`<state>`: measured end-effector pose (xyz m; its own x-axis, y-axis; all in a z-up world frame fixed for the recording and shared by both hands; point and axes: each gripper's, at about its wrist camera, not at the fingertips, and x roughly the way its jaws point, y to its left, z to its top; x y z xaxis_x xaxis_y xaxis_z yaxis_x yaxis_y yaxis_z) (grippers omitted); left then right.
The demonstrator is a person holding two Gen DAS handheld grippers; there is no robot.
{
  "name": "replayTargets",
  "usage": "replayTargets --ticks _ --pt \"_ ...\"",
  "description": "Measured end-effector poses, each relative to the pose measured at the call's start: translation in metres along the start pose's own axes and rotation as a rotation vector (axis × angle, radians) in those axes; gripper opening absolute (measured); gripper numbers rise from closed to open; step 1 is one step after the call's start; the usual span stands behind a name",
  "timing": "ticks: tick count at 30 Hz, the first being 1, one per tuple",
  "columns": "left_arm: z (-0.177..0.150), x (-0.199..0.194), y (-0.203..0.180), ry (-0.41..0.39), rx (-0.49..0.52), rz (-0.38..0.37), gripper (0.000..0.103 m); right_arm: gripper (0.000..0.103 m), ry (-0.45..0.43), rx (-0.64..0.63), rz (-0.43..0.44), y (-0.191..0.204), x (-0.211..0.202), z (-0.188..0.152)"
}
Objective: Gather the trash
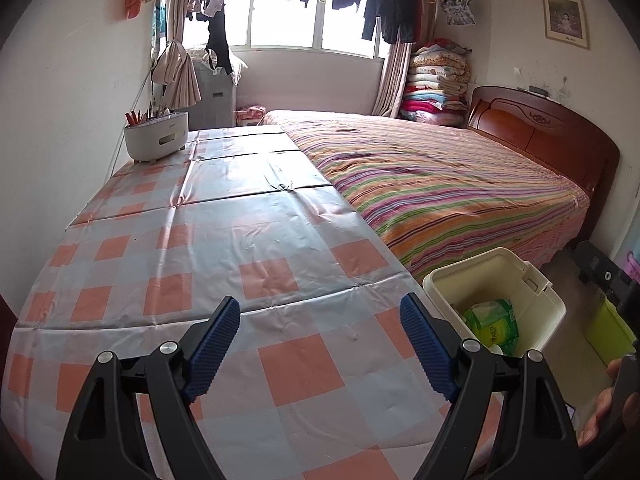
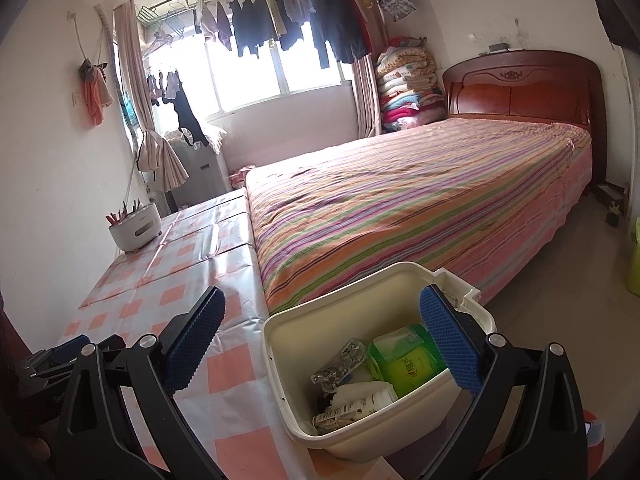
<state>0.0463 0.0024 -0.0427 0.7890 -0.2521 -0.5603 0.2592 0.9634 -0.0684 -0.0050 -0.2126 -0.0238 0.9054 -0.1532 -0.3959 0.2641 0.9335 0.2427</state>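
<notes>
L gripper (image 1: 320,344) is spread wide w/ nothing between its blue pads, hovering over the desk (image 1: 208,248), which wears an orange-and-grey checked cover. R gripper (image 2: 320,344) is also spread wide and empty, held above the cream trash bin (image 2: 280,380), its right pad over the bin's far rim. The bin sits just beside the desk's right edge, at the foot corner of the striped bed (image 2: 400,208). Inside the bin: a green tissue pack (image 2: 404,364), a crumpled clear wrapper (image 2: 340,360) and a white printed packet (image 2: 360,400), all lying at the bottom, touching one another. From the left wrist view the bin (image 1: 552,312) shows the green pack (image 1: 492,324) only. At the desk's far left corner stands a white holder (image 1: 156,136) w/ pencils sticking up. No loose trash seen on the desk cover. Part of a hand (image 1: 608,412) shows at the lower right edge of the left wrist view.
</notes>
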Motion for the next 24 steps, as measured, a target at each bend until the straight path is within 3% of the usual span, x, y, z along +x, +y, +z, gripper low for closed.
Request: replayTargets --ticks 24 --pt "0.005 -0.011 -0.005 -0.052 0.071 0.076 0.08 0.096 0.013 0.014 0.01 -0.002 0.002 0.002"
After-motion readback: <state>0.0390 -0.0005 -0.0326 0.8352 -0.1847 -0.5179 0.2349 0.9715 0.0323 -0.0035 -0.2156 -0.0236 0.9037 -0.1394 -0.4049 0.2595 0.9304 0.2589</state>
